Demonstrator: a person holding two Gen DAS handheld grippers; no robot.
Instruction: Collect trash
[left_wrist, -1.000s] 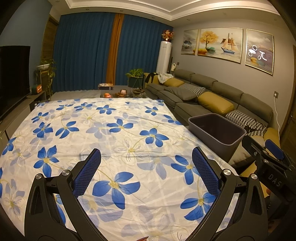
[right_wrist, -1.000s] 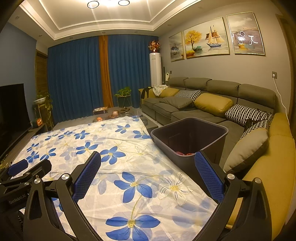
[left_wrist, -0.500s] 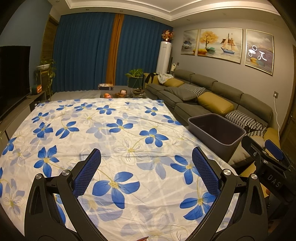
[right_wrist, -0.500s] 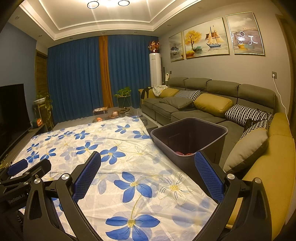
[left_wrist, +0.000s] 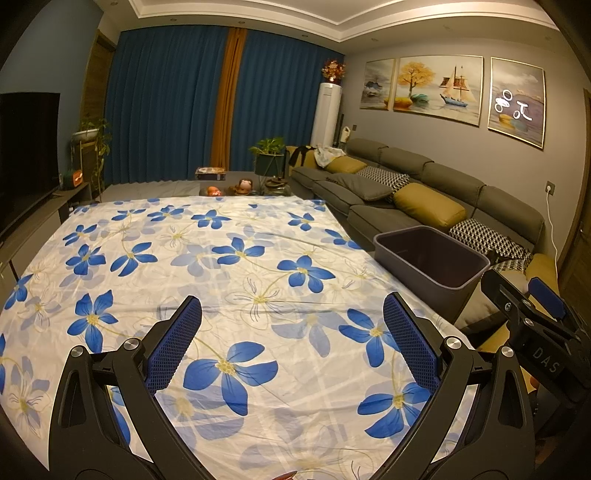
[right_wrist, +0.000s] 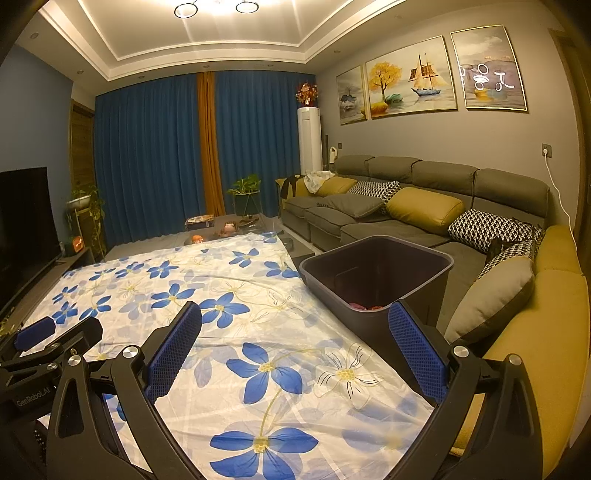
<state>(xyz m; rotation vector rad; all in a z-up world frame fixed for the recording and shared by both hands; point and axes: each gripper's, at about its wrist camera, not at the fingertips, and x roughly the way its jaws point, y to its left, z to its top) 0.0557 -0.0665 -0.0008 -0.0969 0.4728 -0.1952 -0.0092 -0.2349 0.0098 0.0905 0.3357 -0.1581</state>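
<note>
A dark grey trash bin (left_wrist: 430, 258) stands beside the table's right edge, against the sofa; in the right wrist view the bin (right_wrist: 376, 275) holds some pink and red scraps (right_wrist: 364, 305) at its bottom. My left gripper (left_wrist: 291, 336) is open and empty, held above the flowered tablecloth (left_wrist: 207, 266). My right gripper (right_wrist: 295, 341) is open and empty above the cloth's right part, just short of the bin. Each gripper shows at the edge of the other's view. No loose trash shows on the cloth.
A grey sofa (right_wrist: 406, 206) with yellow and patterned cushions runs along the right wall. A television (left_wrist: 26, 155) stands at the left. Plants, a low table with small items (left_wrist: 229, 188) and blue curtains lie beyond the far edge.
</note>
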